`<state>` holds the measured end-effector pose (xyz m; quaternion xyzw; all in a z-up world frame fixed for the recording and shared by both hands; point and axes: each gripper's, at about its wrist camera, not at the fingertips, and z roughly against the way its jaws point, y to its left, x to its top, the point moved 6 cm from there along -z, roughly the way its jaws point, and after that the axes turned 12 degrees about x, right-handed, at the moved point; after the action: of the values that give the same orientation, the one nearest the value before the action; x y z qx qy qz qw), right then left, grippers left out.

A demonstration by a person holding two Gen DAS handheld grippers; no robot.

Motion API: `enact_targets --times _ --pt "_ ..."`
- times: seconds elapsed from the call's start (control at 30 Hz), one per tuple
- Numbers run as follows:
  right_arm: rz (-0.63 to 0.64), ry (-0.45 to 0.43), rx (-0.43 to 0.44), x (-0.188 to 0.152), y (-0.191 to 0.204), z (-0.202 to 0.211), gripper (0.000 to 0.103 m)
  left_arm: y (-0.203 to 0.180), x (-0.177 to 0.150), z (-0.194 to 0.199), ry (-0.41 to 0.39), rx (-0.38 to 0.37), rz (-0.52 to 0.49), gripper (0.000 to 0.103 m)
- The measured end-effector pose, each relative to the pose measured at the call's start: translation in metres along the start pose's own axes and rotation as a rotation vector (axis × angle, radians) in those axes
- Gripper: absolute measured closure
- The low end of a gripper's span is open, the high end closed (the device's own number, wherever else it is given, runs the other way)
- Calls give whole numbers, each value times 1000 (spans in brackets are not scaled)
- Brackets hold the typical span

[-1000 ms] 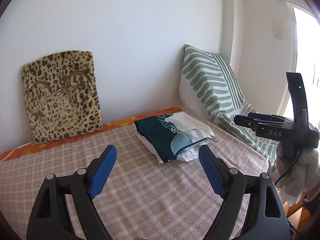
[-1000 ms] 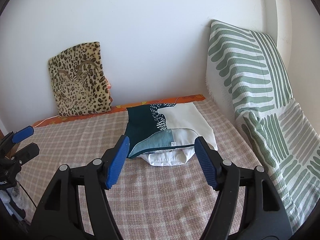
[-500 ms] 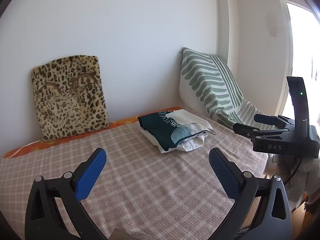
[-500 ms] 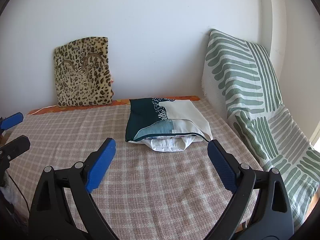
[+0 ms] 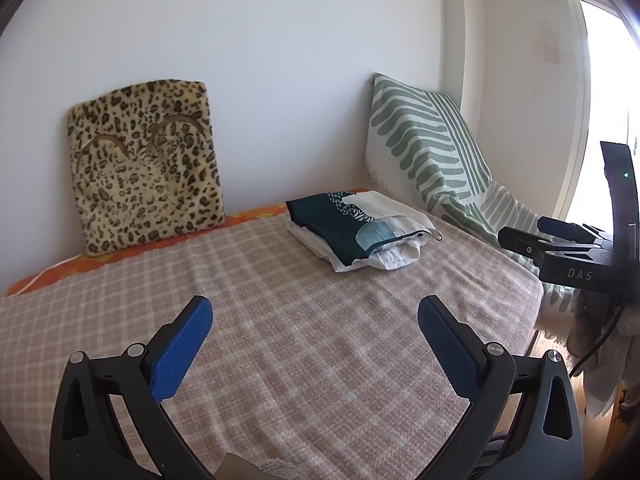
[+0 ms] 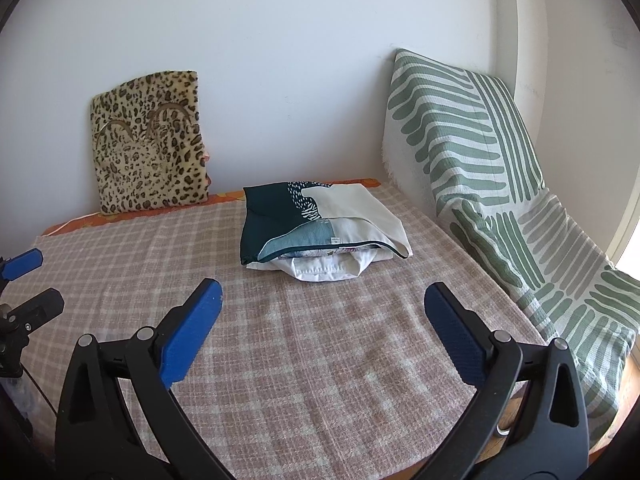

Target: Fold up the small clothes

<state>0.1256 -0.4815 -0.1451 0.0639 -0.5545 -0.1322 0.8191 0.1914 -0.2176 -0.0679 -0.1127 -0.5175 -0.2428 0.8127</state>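
A folded stack of small clothes (image 5: 360, 232), dark teal and white on top with white cloth under it, lies at the back of the pink checked blanket (image 5: 304, 344); it also shows in the right wrist view (image 6: 320, 232). My left gripper (image 5: 314, 344) is open and empty, well in front of the stack above the blanket. My right gripper (image 6: 320, 332) is open and empty, also in front of the stack. The right gripper shows at the right edge of the left wrist view (image 5: 560, 240). The left gripper's fingers (image 6: 28, 280) show at the left edge of the right wrist view.
A leopard-print cushion (image 5: 144, 164) leans on the white wall at the back left. A green-striped white cushion (image 6: 472, 152) leans at the right and drapes over the blanket's right side. An orange sheet edge (image 5: 256, 214) runs along the wall.
Both grippers have pulled back from the folded stack and their jaws have spread wider. The stack has stayed in place.
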Motion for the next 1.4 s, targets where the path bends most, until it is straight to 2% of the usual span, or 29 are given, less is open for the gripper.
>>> enact_targets --times 0.23,1.4 --pt "-6 8 -7 -7 2 -2 0 4 4 7 -20 2 22 1" --pt "27 -4 4 -5 19 0 0 11 4 11 -21 14 27 1"
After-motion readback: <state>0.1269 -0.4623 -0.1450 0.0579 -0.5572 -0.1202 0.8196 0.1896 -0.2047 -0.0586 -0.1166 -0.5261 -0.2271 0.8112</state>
